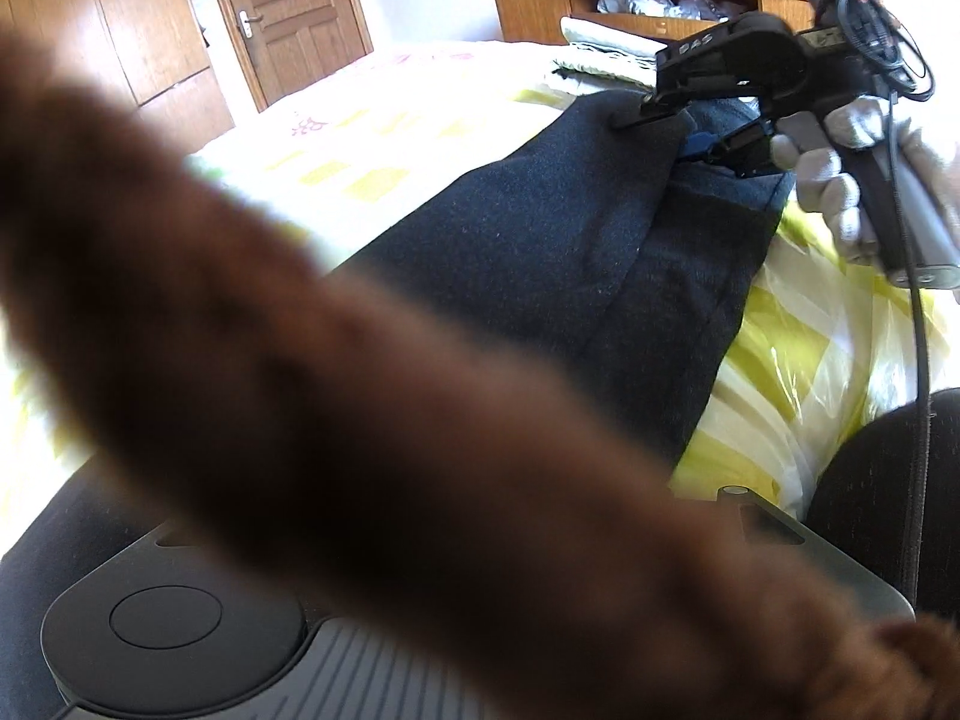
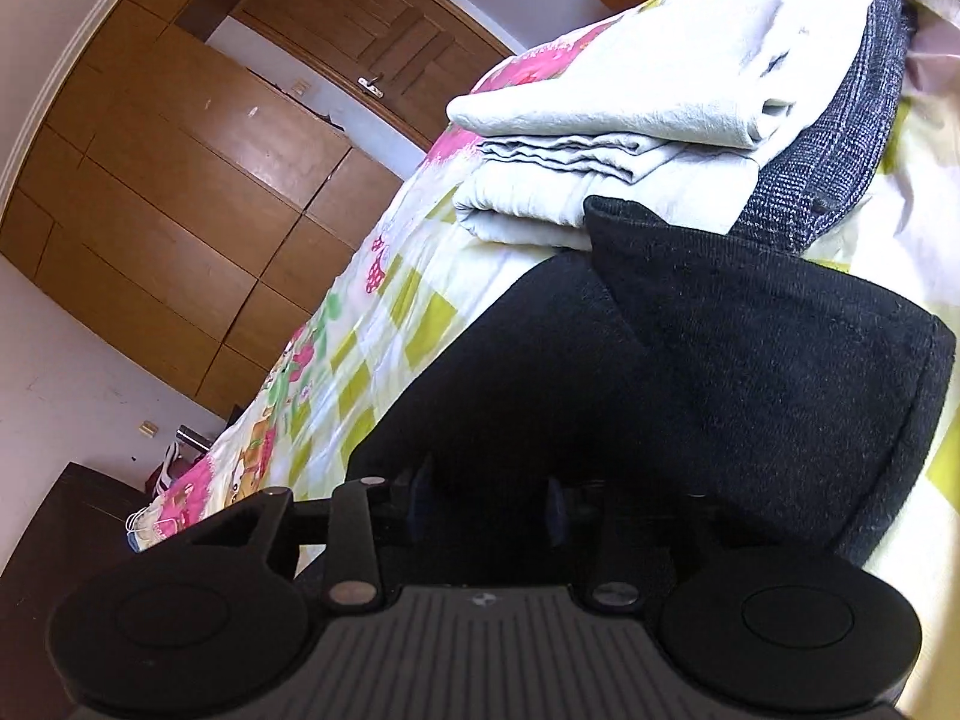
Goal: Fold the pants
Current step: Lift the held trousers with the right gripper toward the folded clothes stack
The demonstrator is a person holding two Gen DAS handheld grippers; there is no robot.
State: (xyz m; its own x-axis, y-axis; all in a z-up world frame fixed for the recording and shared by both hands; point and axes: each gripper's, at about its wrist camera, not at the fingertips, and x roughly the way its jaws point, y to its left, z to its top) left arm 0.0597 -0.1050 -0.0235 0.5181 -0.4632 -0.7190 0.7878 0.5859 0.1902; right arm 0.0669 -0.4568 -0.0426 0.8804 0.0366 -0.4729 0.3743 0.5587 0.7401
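Observation:
Dark navy pants (image 1: 540, 228) lie folded lengthwise across the bed. In the left wrist view, my right gripper (image 1: 678, 132), held by a white-gloved hand (image 1: 840, 192), clamps the far end of the pants. In the right wrist view the pants (image 2: 720, 360) fill the foreground with one layer turned up. Dark fabric sits between the blue-padded fingers of the right gripper (image 2: 489, 498). A blurred brown furry thing (image 1: 360, 390) lies right at the left lens. It hides the left gripper's fingers, and only the gripper's body (image 1: 180, 618) shows.
A yellow-checked floral bedspread (image 2: 360, 360) covers the bed. Folded pale cloths (image 2: 630, 90) and a grey checked garment (image 2: 840, 150) are stacked just beyond the pants. A wooden wardrobe (image 2: 180, 180), a dark bedside cabinet (image 2: 60, 540) and a wooden cabinet (image 1: 600, 6) stand around. A dark-clothed leg (image 1: 870, 480) is at the bed edge.

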